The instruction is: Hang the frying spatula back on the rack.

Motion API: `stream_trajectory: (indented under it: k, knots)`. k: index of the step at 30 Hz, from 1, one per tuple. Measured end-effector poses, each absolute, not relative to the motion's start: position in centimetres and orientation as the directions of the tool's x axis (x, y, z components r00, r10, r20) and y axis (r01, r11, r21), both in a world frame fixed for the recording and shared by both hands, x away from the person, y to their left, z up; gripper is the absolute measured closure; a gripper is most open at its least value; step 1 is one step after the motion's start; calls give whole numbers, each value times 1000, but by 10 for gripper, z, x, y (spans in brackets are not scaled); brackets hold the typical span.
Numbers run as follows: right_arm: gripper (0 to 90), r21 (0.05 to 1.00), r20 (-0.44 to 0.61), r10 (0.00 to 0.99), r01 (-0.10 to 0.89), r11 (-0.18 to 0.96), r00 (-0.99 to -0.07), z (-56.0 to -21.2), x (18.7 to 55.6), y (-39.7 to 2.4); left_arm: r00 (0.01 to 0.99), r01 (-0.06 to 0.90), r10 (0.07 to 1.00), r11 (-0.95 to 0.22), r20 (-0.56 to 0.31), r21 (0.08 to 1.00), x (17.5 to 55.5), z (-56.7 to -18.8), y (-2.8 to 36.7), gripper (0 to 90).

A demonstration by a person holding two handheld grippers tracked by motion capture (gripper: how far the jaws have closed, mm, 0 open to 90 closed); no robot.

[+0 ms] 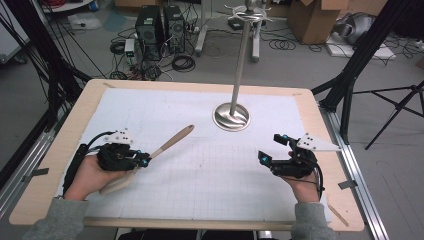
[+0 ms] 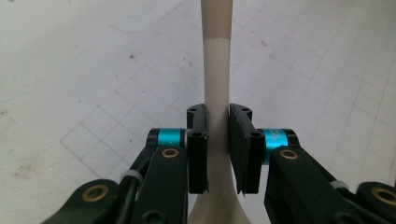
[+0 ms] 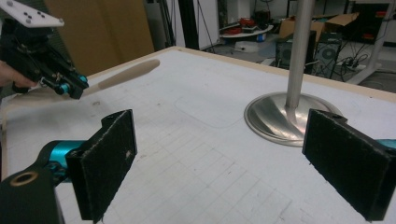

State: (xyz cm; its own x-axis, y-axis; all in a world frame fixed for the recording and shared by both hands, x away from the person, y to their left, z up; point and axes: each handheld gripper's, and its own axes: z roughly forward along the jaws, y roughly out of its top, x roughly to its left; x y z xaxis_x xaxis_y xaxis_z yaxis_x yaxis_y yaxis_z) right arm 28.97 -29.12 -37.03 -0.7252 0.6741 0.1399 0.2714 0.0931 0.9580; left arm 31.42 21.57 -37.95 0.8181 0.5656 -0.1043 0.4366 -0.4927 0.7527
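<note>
Black pads of your left gripper [image 2: 217,154] are clamped on the narrow neck of a pale spatula [image 2: 216,70], one pad on each side, with only the neck's width left between them. In the left gripper view the handle runs straight up and away from the jaws over the gridded white mat [image 2: 93,70], and the stem widens toward the blade just beneath the pads.

From the high view, your left gripper [image 1: 142,160] sits at the near left of the table [image 1: 95,90], the wooden-toned handle end [image 1: 180,135] slanting up and away to the right, and the broad pale blade [image 1: 117,182] pointing back under your left hand [image 1: 87,175]. The spatula appears to be lifted off the mat rather than resting on it, though the angle makes that hard to confirm.

Your right gripper [image 1: 270,147] is at the near right, well apart from the spatula. Its jaws stand wide, nothing between the pads [image 3: 109,158].

Beyond and between the two grippers, the steel stand [image 1: 231,117] rises from its round base on the far half of the mat, apart from both the spatula and the grippers.
</note>
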Motion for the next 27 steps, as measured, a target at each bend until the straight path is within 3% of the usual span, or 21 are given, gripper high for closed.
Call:
stream_trajectory:
  k: [14,27]
  knots:
    - [86,962,141,668,259,80,-731,-368,289,-291,802,415,589,-429,-100,803,321,-348,206,775]
    - [86,961,142,664,262,84,-734,-368,289,-289,776,435,610,-334,-160,836,331,-324,212,776]
